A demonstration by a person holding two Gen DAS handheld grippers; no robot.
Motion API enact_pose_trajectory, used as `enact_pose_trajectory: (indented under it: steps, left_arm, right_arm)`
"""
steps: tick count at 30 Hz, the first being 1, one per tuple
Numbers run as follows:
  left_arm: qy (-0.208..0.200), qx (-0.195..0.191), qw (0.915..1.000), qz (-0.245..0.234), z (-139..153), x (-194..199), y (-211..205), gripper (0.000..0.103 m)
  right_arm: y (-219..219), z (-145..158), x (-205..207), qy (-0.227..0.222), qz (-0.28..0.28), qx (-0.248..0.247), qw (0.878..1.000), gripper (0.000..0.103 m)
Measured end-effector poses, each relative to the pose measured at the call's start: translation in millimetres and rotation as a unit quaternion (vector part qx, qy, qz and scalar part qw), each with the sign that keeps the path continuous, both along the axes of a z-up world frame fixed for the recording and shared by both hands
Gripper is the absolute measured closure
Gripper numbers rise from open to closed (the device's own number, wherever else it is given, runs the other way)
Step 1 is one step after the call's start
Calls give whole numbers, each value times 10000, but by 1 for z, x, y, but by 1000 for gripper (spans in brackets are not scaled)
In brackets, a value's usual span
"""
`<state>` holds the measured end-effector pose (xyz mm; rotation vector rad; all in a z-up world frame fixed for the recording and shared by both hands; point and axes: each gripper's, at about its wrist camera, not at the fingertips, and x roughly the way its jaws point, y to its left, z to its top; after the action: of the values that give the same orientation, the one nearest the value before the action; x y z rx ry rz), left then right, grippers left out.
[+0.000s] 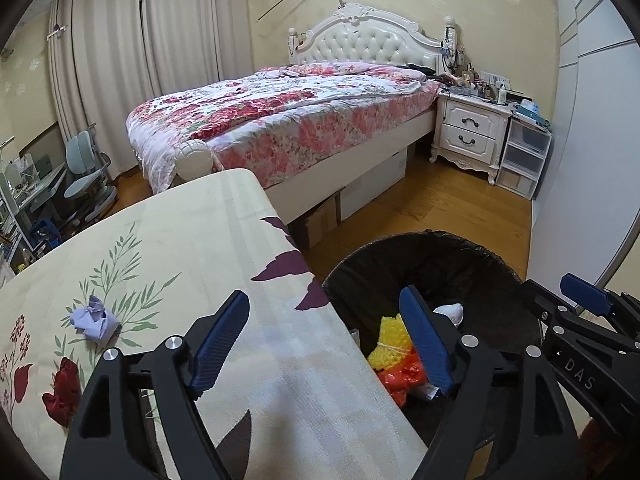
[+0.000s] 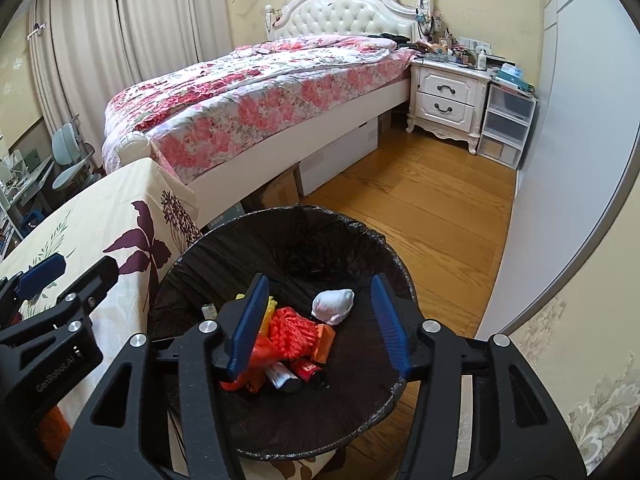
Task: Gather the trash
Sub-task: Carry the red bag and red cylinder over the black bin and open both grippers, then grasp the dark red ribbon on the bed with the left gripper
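A trash bin [image 2: 384, 248] lined with a black bag stands on the floor beside the table; it also shows in the left wrist view [image 1: 480, 248]. Inside lie a white crumpled wad [image 2: 333, 305], orange netting [image 2: 290, 332], yellow netting [image 1: 394, 340], and a small bottle [image 2: 284, 378]. A crumpled lavender paper ball [image 1: 95, 319] sits on the flowered tablecloth [image 1: 168, 248]. My left gripper [image 1: 322, 346] is open and empty, straddling the table edge, to the right of the paper ball. My right gripper [image 2: 320, 324] is open and empty above the bin.
A bed [image 1: 280, 120] with a floral quilt stands behind the table. A white nightstand [image 1: 470, 132] and plastic drawers [image 1: 522, 156] stand at the back right. Cardboard boxes [image 1: 320, 220] lie under the bed. A wardrobe wall [image 1: 592, 160] runs along the right. A desk chair [image 1: 86, 176] stands at the left.
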<state>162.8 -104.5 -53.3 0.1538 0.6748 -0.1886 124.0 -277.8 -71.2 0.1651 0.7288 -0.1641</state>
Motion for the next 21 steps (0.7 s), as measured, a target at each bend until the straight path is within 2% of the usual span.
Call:
enact_pose_trajectory:
  steps: [4, 6, 21]
  left_arm:
    - [-12, 11, 9999, 112, 2, -5, 10, 23]
    - [-5, -5, 9998, 191, 3, -8, 18, 23]
    - [-50, 2, 9953, 963, 13, -36, 96, 23]
  right_arm:
    - [6, 6, -3, -61, 20, -45, 10000, 39]
    - [9, 8, -4, -86, 45, -55, 9999, 33]
    - [66, 10, -15, -25, 579, 18, 9983, 30]
